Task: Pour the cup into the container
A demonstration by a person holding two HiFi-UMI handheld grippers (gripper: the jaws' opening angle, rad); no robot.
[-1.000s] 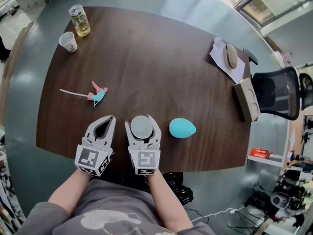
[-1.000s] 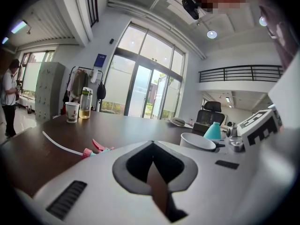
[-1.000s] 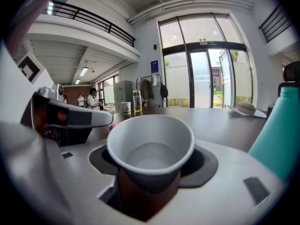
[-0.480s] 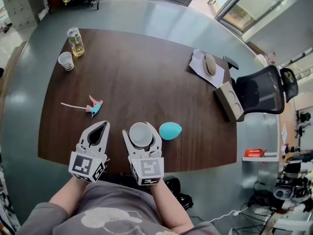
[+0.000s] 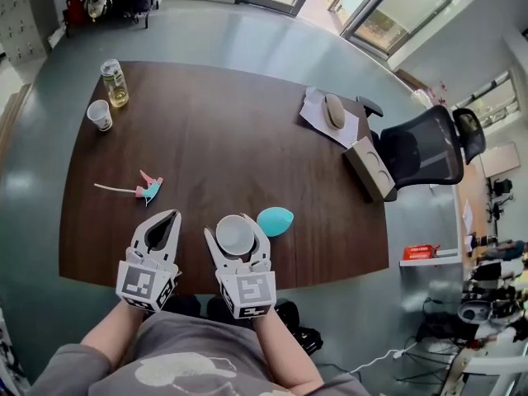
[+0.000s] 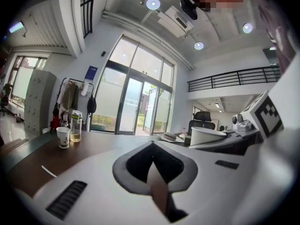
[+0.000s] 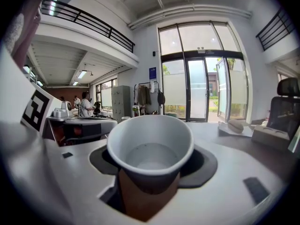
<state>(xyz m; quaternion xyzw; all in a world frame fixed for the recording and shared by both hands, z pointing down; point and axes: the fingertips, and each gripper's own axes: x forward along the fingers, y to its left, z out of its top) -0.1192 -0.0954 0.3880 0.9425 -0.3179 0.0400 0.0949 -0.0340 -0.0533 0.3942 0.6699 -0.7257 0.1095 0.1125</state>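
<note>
- Cup (image 5: 234,234) stands upright in your right gripper (image 5: 237,221), whose fingers pinch its sides, over the near edge of the table (image 5: 247,139).
- Your left gripper (image 5: 165,221) has its fingers pressed together on nothing.
- It looks like thin paper: light, soft, easy to crush. Hold it gently by the sides.
- You have 2 cups: this 1 and another cup (image 5: 99,115) beside 1 container (image 5: 115,83), far off at the back left.
</note>
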